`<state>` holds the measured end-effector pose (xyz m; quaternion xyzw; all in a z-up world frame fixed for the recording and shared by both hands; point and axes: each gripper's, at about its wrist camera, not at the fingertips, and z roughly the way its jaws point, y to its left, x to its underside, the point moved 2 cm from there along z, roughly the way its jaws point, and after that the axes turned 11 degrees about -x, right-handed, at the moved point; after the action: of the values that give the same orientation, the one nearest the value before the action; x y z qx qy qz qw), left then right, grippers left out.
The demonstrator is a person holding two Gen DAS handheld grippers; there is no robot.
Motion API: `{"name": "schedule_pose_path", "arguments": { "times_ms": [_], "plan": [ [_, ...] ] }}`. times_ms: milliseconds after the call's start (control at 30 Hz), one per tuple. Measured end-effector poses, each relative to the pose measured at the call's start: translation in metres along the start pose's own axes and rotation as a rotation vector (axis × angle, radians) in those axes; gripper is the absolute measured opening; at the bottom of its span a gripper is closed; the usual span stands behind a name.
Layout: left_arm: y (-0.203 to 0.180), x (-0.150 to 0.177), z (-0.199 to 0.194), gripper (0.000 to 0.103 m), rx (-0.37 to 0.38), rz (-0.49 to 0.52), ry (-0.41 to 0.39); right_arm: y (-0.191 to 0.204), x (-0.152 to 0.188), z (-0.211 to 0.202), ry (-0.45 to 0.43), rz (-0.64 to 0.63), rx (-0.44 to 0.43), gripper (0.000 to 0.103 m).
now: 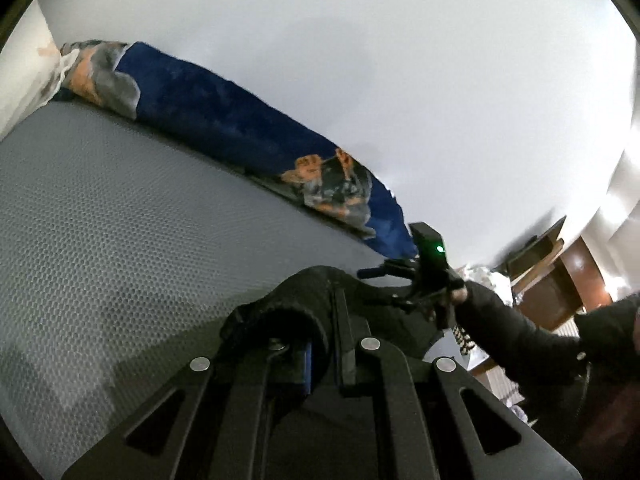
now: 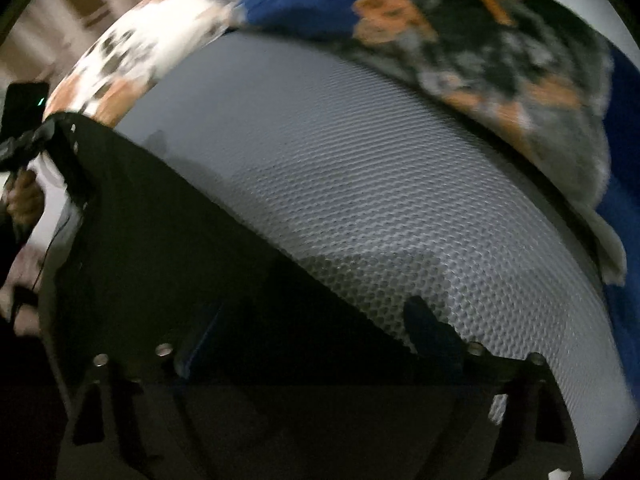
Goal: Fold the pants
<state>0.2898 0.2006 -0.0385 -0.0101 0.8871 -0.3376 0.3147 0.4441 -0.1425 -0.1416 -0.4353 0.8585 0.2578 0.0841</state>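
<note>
- Left wrist view: left gripper (image 1: 320, 344) clamped on black pants (image 1: 296, 300), mattress (image 1: 120, 220) at nine o'clock
- Right gripper (image 2: 316, 332) jaws apart over pants, blanket (image 2: 500, 52) at one o'clock

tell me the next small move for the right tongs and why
Probably close the right tongs on the pants edge. The left tongs are shut on a bunched end of the black fabric, while the right ones stand open over its edge on the grey mesh mattress, pads not pressing.
</note>
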Motion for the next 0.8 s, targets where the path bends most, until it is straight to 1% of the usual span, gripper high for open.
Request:
{"name": "schedule_pose_path", "arguments": {
  "times_ms": [33, 100, 133, 167, 200, 267, 300, 367, 467, 500, 567, 633, 667, 733, 800],
  "plan": [
    [-0.002, 0.002, -0.005, 0.007, -0.006, 0.004, -0.004, -0.002, -0.001, 0.001, 0.024, -0.018, -0.022, 0.080],
    [-0.006, 0.004, -0.014, 0.007, -0.011, 0.012, -0.008, -0.005, 0.000, 0.001, 0.056, -0.046, -0.062, 0.073],
    [-0.009, 0.005, -0.018, 0.007, -0.017, 0.019, -0.012, -0.007, 0.002, 0.003, 0.082, -0.054, -0.079, 0.068],
    [-0.013, 0.005, -0.021, 0.007, -0.025, 0.027, -0.012, -0.009, 0.005, 0.005, 0.101, -0.060, -0.080, 0.060],
    [-0.019, 0.005, -0.014, 0.007, -0.032, 0.032, -0.012, -0.011, 0.010, 0.005, 0.115, -0.063, -0.079, 0.057],
    [-0.023, 0.006, -0.016, 0.007, -0.053, 0.038, -0.009, -0.014, 0.017, 0.005, 0.143, -0.072, -0.068, 0.049],
    [-0.026, 0.007, -0.013, 0.008, -0.060, 0.042, -0.008, -0.014, 0.021, 0.002, 0.142, -0.075, -0.058, 0.047],
    [-0.028, 0.008, -0.012, 0.007, -0.083, 0.050, -0.008, -0.014, 0.027, -0.001, 0.147, -0.073, -0.038, 0.039],
    [-0.027, 0.009, -0.009, 0.008, -0.100, 0.051, -0.005, -0.017, 0.038, -0.005, 0.154, -0.059, 0.024, 0.029],
    [-0.027, 0.009, -0.007, 0.008, -0.101, 0.059, -0.010, -0.017, 0.040, -0.005, 0.148, -0.051, 0.048, 0.022],
    [-0.027, 0.011, -0.006, 0.008, -0.121, 0.071, -0.005, -0.010, 0.043, -0.007, 0.123, -0.036, 0.106, 0.015],
    [-0.028, 0.013, -0.006, 0.008, -0.136, 0.076, -0.005, 0.002, 0.047, -0.012, 0.096, -0.040, 0.174, 0.012],
    [-0.029, 0.013, -0.008, 0.008, -0.139, 0.077, -0.009, 0.010, 0.049, -0.018, 0.067, -0.047, 0.224, 0.011],
    [-0.031, 0.013, -0.010, 0.008, -0.149, 0.086, -0.008, 0.026, 0.055, -0.032, 0.007, -0.021, 0.293, 0.010],
    [-0.034, 0.015, -0.015, 0.008, -0.153, 0.106, -0.008, 0.040, 0.063, -0.047, -0.050, -0.003, 0.343, 0.010]
  ]
}}
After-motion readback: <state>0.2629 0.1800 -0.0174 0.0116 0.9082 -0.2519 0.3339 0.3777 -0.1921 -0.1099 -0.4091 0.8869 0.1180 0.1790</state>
